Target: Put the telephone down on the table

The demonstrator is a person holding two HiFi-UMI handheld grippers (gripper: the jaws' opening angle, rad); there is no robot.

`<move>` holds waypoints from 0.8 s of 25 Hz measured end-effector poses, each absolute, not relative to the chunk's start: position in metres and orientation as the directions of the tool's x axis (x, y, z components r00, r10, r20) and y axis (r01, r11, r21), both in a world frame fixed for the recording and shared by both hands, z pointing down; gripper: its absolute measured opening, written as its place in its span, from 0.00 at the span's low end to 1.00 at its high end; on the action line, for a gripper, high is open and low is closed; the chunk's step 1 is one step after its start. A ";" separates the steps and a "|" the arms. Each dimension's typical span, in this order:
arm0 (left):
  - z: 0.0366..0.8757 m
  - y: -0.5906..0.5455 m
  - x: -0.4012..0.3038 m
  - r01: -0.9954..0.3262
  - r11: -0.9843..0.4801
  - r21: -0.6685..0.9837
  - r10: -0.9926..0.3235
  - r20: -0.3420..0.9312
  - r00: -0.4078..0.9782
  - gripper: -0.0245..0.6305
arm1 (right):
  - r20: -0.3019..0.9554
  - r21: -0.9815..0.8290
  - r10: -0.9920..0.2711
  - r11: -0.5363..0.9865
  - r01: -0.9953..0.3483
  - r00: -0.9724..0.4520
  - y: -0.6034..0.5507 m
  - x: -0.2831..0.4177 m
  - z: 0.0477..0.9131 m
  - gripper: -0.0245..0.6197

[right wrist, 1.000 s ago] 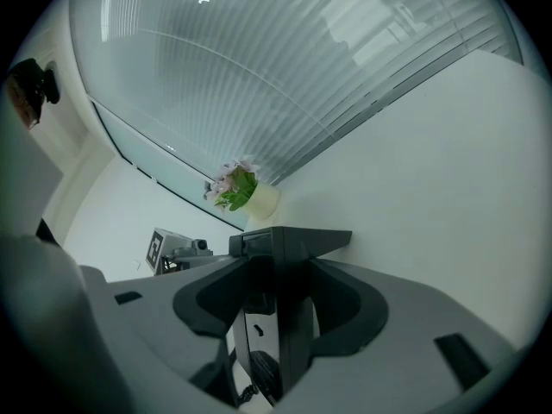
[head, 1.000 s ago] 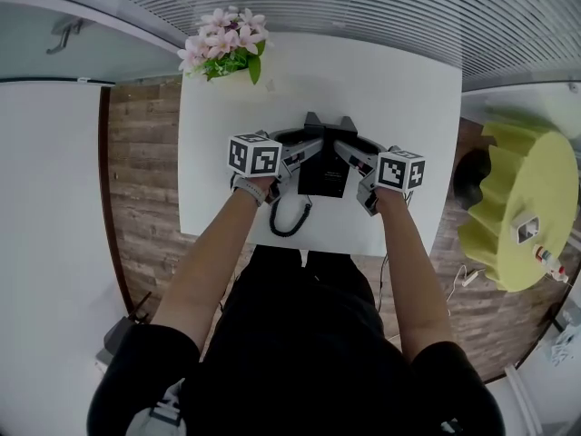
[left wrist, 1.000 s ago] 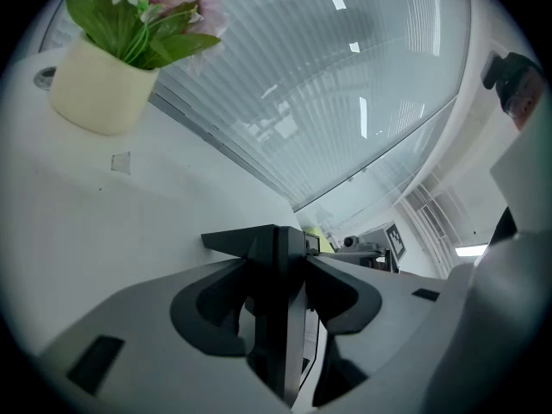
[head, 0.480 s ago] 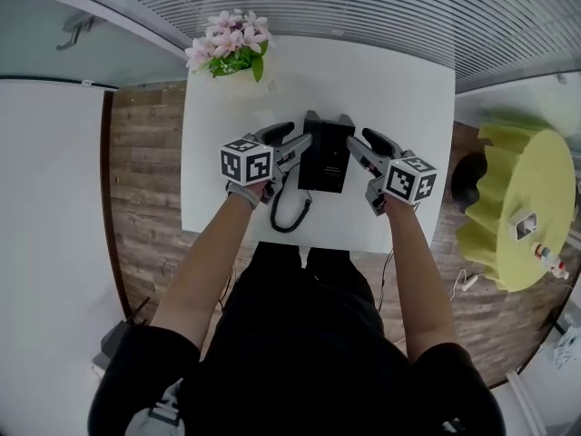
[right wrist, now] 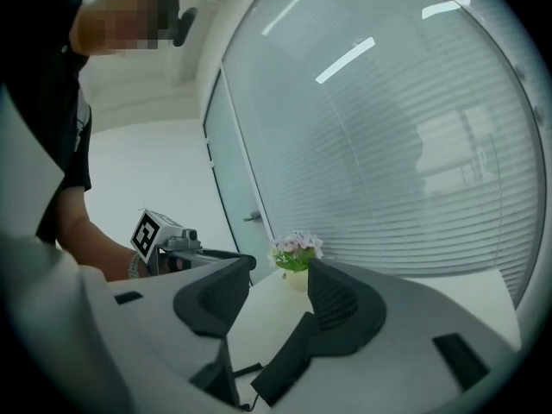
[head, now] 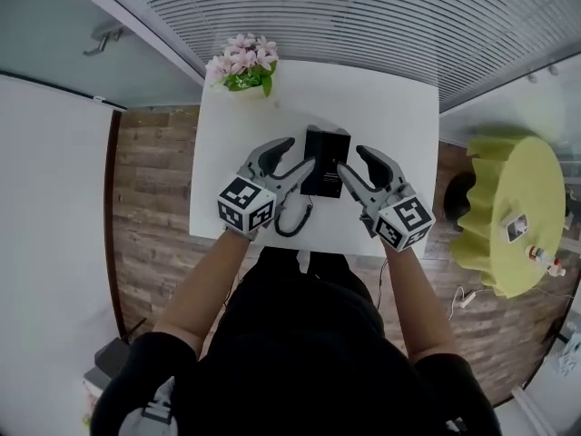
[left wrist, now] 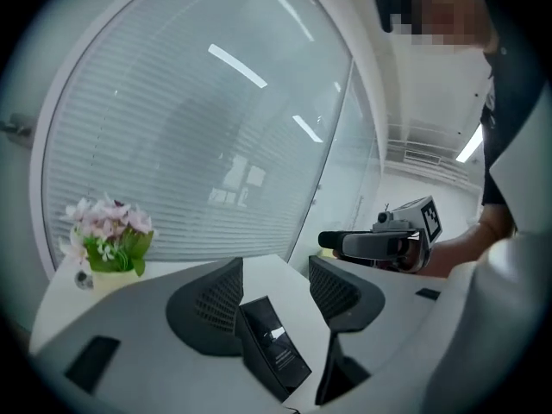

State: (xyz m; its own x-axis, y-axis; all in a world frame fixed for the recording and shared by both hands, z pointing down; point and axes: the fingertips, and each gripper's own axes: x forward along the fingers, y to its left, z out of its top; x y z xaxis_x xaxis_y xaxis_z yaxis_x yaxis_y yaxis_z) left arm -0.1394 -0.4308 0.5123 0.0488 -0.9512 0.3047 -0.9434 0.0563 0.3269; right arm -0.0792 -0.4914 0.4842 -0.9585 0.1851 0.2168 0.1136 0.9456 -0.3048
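Observation:
The black telephone (head: 325, 160) lies flat on the white table (head: 399, 116), near its middle, and its coiled cord (head: 296, 218) runs toward the near edge. My left gripper (head: 296, 155) hangs above the phone's left side. Its jaws have just been opening and stand open with nothing between them. My right gripper (head: 353, 161) hangs open above the phone's right side. In the left gripper view the telephone (left wrist: 274, 356) shows below the left gripper (left wrist: 274, 296), apart from it. The right gripper view shows the telephone (right wrist: 285, 367) under the empty right gripper (right wrist: 272, 296).
A pot of pink flowers (head: 243, 64) stands at the table's far left corner. A yellow-green round seat (head: 513, 212) stands on the wooden floor to the right. A glass wall with blinds runs behind the table.
Both grippers have left the telephone's sides, risen and drawn back toward the person, rolling as they went. The telephone stays flat on the table.

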 end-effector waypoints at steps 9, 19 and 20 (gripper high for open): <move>0.401 -0.405 -0.103 -0.988 -0.011 0.152 -0.991 0.133 0.031 0.20 | 0.071 -0.124 0.175 0.978 0.165 -0.982 -0.451 -0.054 0.386 0.14; 0.365 -0.400 -0.081 -0.996 -0.057 0.075 -0.995 0.083 0.063 0.05 | 0.011 -0.054 0.185 0.981 0.184 -0.983 -0.427 -0.050 0.346 0.08; 0.364 -0.401 -0.080 -0.996 -0.059 0.072 -0.995 0.078 0.064 0.05 | 0.010 -0.052 0.183 0.982 0.182 -0.983 -0.426 -0.049 0.345 0.08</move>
